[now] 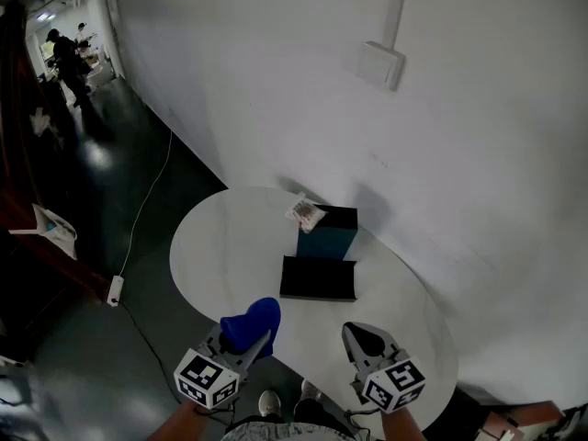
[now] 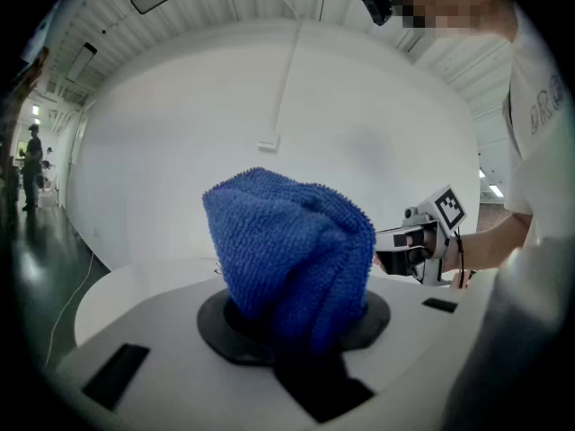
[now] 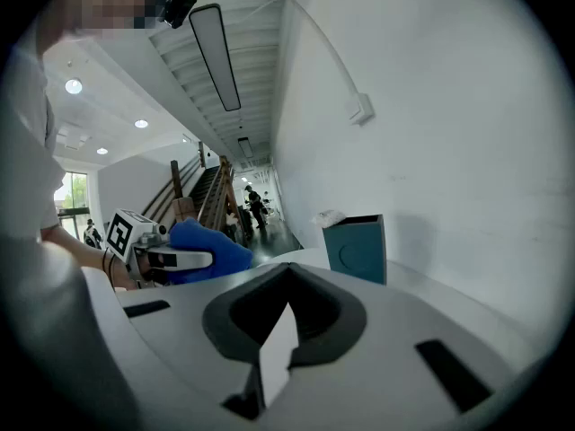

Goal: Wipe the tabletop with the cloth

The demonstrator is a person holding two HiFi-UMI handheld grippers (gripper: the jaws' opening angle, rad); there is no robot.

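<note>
A blue terry cloth [image 1: 254, 322] is bunched between the jaws of my left gripper [image 1: 248, 342], which is shut on it above the near edge of the white oval table [image 1: 219, 246]. In the left gripper view the cloth [image 2: 287, 250] fills the middle and hides the jaw tips. My right gripper [image 1: 359, 336] hovers over the near right part of the table, its dark jaws together with nothing in them. From the right gripper view, the left gripper and cloth [image 3: 205, 252] show at the left.
A teal box [image 1: 327, 235] stands at the table's far side against the white wall, with a small packet [image 1: 305, 213] on top. A flat black tray [image 1: 318, 278] lies before it. A power strip [image 1: 115, 289] lies on the floor at left.
</note>
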